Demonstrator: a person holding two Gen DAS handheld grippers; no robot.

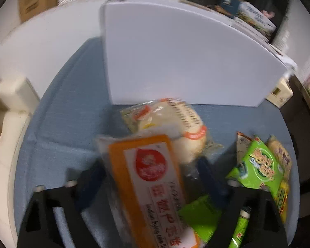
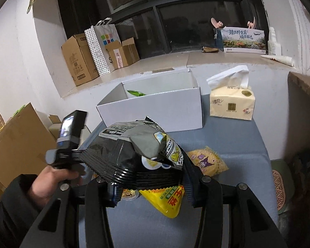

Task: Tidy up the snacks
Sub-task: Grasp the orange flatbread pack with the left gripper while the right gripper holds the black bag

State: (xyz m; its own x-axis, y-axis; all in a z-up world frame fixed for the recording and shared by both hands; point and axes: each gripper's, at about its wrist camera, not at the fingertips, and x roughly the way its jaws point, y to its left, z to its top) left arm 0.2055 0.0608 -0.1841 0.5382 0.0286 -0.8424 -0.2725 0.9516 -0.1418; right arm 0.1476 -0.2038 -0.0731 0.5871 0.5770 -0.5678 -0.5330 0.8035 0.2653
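Snacks held in both grippers, white box ahead

Fingers of the left gripper (image 1: 148,177) are closed onto a flat orange snack packet with a red emblem (image 1: 148,177), which stands up between them, lifted off the blue tablecloth (image 1: 68,124). A pale wrapped bun in clear film (image 1: 173,128) lies just beyond, with green snack packets (image 1: 256,165) to the right. The right gripper (image 2: 148,177) pinches a crinkled black foil snack bag (image 2: 134,155), raised above a yellow snack packet (image 2: 167,204) and a yellow cartoon-printed sachet (image 2: 206,161) on the cloth. Further out sits the open white cardboard box (image 2: 155,105), a green packet (image 2: 136,93) already inside. Both packets seem held high to clear the box wall, so dropping them in is likely next. A cream tissue pack (image 2: 231,103) stands beside the box.
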